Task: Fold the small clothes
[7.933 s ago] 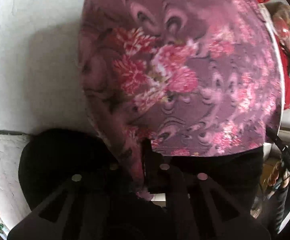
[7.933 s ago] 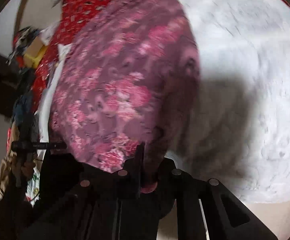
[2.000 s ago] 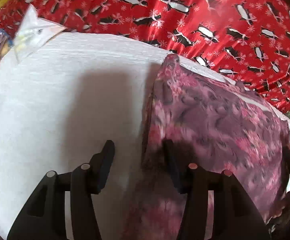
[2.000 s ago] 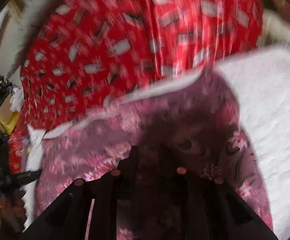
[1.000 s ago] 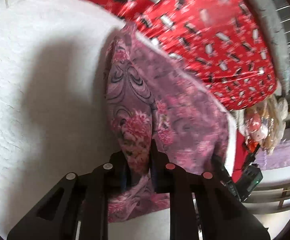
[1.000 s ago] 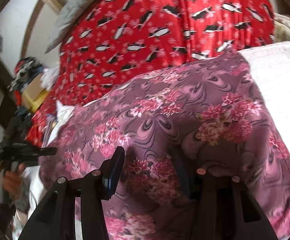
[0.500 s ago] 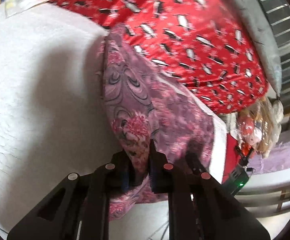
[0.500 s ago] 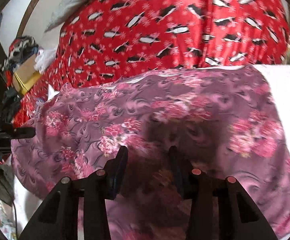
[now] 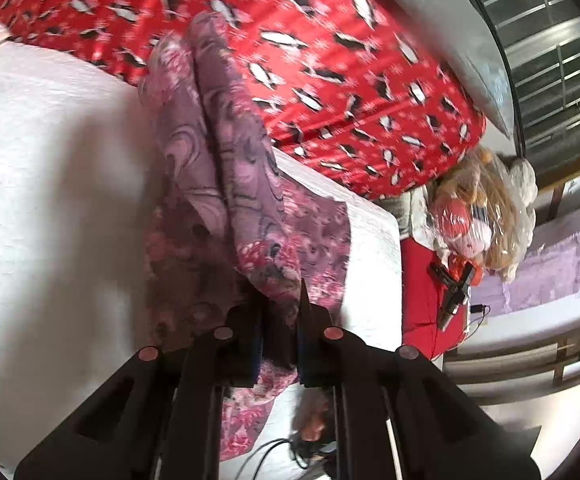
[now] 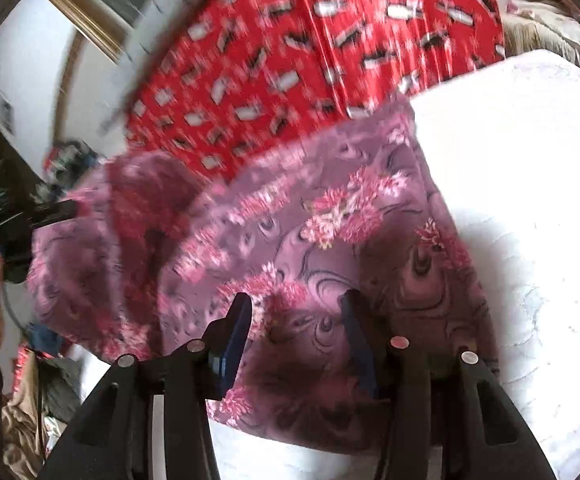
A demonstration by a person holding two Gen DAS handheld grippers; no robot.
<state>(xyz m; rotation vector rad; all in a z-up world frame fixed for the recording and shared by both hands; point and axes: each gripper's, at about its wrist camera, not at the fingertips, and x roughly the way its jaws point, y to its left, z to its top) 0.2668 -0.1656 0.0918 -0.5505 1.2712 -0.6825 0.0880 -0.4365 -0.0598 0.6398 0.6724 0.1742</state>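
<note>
The garment is a purple cloth with pink flowers (image 9: 226, 184). It lies on a white quilted pad (image 9: 42, 184). My left gripper (image 9: 280, 308) is shut on the cloth's left side and lifts it, so that side hangs over the rest. In the right wrist view the cloth (image 10: 330, 216) spreads flat on the pad (image 10: 530, 208), its left part raised. My right gripper (image 10: 296, 310) is open and empty just above the cloth's near edge. The left gripper also shows at the left edge of the right wrist view (image 10: 52, 212).
A red sheet with penguins (image 9: 330, 52) covers the bed behind the pad. A grey pillow (image 9: 462, 40) lies at the back. A plastic-wrapped bundle of toys (image 9: 478, 220) sits at the right. Cables lie below the pad's near edge (image 9: 290, 448).
My left gripper has raised the gripped side of the cloth higher and carried it over the rest. My right gripper stays open and has shifted over the cloth's near edge.
</note>
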